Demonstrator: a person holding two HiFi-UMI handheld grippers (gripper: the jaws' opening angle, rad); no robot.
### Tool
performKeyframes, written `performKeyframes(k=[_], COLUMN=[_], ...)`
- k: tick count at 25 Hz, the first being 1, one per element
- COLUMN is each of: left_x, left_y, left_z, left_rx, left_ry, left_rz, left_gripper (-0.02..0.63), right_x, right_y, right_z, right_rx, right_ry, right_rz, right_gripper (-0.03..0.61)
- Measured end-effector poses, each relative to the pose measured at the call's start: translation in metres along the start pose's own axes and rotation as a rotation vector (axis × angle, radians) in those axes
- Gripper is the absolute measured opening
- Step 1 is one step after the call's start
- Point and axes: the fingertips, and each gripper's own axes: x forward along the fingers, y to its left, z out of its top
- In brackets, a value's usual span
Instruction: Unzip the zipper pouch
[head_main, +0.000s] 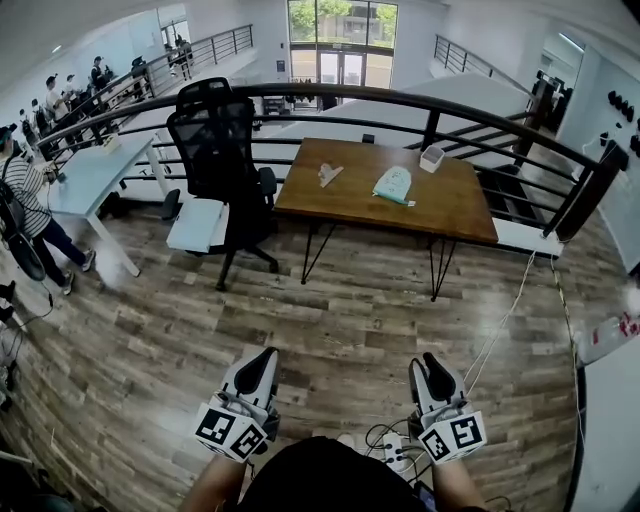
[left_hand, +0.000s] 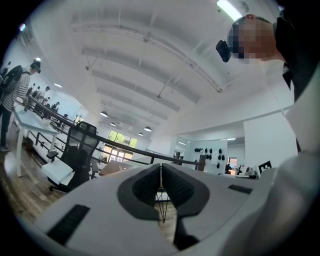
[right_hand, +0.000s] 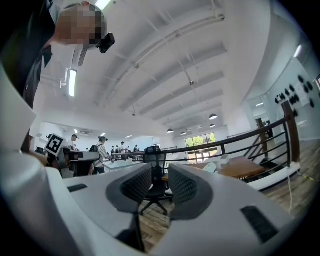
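The left gripper (left_hand: 161, 172) has its jaws pressed together, with nothing between them. Past it are a black chair (left_hand: 79, 147) and a dark railing (left_hand: 131, 150) — a person in stripes (left_hand: 11, 92) stands far left.

No word, number or brand name can be read anywhere. The only printed signs are black-and-white square markers (head_main: 216, 425). They stand on the left cube (head_main: 232, 432) behind the left gripper (head_main: 263, 364) and on the right cube (head_main: 453, 436) behind the right gripper (head_main: 432, 366). They show patterns, not letters.
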Motion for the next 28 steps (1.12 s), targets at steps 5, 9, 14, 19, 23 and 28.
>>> performKeyframes(k=[5, 9, 14, 19, 23, 28], left_x=[0.010, 0.024, 0.037, 0.040, 0.043, 0.043], left_y=[-0.015, -0.023, -0.036, -0.045, -0.055, -0.067], left_z=[-0.005, -0.011, -0.011, -0.013, -0.010, -0.015], left_rx=[0.029, 0.039, 0.048, 0.036, 0.046, 0.065], left_ry=[-0.006, -0.002, -0.028, -0.031, -0.031, -0.013], left_rz=[-0.002, 0.000, 0.007, 0.026, 0.035, 0.033], left_gripper=[0.019, 0.173, 0.243, 0.272, 0.278, 0.278], right_x=[-0.014, -0.020, -0.030, -0.047, -0.057, -0.065], right_y=[-0.019, -0.034, -0.059, -0.076, -0.084, -0.095], right_z=[-0.003, -0.001, 0.004, 0.008, 0.005, 0.002], right_rx=[0.027, 0.028, 0.044, 0.048, 0.016, 0.009], right_ry=[-0.004, -0.006, -0.027, -0.036, -0.023, -0.025], right_rz=[-0.018, -0.029, -0.039, -0.063, -0.066, -0.081], right_gripper=[0.254, 0.350, 0.351, 0.350, 0.335, 0.304])
